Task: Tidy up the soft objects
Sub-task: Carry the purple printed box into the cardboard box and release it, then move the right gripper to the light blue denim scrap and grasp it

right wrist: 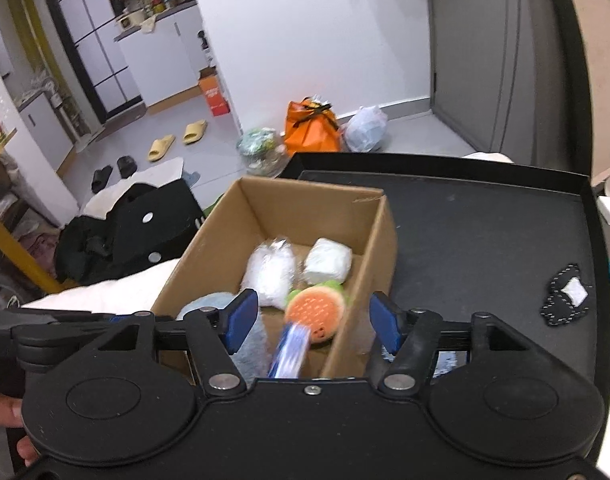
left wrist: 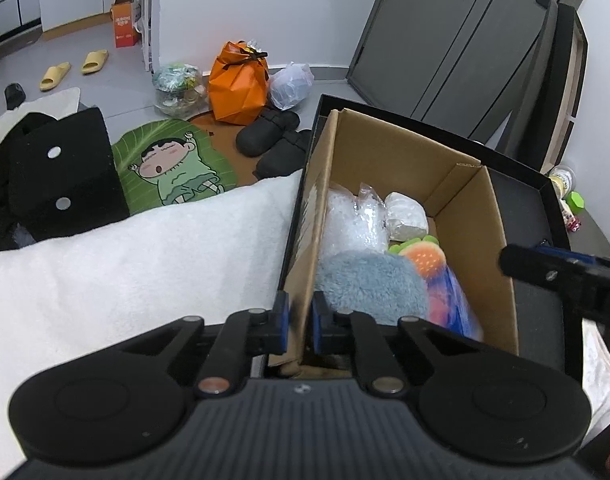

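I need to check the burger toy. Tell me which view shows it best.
The right wrist view: the burger toy lies unobstructed in the cardboard box. In the left wrist view the blue plush hides part of it.

Open cardboard box [right wrist: 369, 240] stood upright in a black tray [right wrist: 485, 232]; inside, at the far end, a clear bag of white filling [right wrist: 271, 270] lay beside a white wrapped bundle [right wrist: 329, 262]; nearer, a burger-shaped plush [right wrist: 315, 310], orange bun uppermost, touched a blue-and-white striped item [right wrist: 291, 350]; a fluffy blue-grey plush [left wrist: 369, 282] filled the near left corner.
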`<action>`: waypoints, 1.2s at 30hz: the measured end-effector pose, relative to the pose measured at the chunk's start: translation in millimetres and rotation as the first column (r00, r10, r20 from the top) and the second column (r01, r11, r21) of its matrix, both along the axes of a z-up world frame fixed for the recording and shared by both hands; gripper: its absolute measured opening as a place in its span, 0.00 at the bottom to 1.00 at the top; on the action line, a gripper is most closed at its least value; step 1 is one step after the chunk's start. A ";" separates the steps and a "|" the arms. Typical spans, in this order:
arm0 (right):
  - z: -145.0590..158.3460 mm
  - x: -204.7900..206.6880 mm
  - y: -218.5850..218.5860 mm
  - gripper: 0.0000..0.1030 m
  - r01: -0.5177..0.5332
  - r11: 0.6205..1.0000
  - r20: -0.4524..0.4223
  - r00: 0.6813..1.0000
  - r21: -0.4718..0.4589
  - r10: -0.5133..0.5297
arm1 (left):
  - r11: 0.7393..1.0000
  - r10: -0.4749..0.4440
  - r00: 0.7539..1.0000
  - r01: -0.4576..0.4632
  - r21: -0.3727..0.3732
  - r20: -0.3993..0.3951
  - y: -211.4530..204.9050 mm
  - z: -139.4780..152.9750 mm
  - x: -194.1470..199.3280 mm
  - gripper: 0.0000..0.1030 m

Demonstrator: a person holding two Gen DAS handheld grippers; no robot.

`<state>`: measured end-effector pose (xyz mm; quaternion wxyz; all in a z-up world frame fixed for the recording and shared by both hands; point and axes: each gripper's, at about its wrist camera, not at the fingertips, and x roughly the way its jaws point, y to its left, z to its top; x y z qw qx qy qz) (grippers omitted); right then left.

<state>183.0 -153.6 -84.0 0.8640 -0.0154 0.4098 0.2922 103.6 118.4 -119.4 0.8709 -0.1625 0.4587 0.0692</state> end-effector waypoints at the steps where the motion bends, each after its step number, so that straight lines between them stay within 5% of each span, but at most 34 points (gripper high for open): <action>1: 0.2 0.7 -3.4 0.60 0.009 1.000 0.008 1.000 -0.005 -0.009 | 1.000 0.000 1.000 0.000 0.003 0.000 -0.2 0.5 -0.1 0.10; 16: -22.5 6.8 -49.4 0.60 0.122 0.992 0.000 0.992 -0.041 -0.122 | 0.999 0.002 1.000 -0.002 0.044 0.001 -5.0 11.3 0.0 0.15; 24: -41.4 9.6 -54.9 0.57 0.117 0.992 -0.037 0.992 -0.054 -0.119 | 0.999 0.008 1.000 -0.007 0.054 -0.016 -8.1 14.4 4.4 0.39; 36: -70.3 22.7 -63.6 0.54 0.149 0.988 -0.103 0.983 -0.051 -0.153 | 0.998 0.013 1.000 -0.012 0.062 -0.014 -15.9 18.7 14.0 0.42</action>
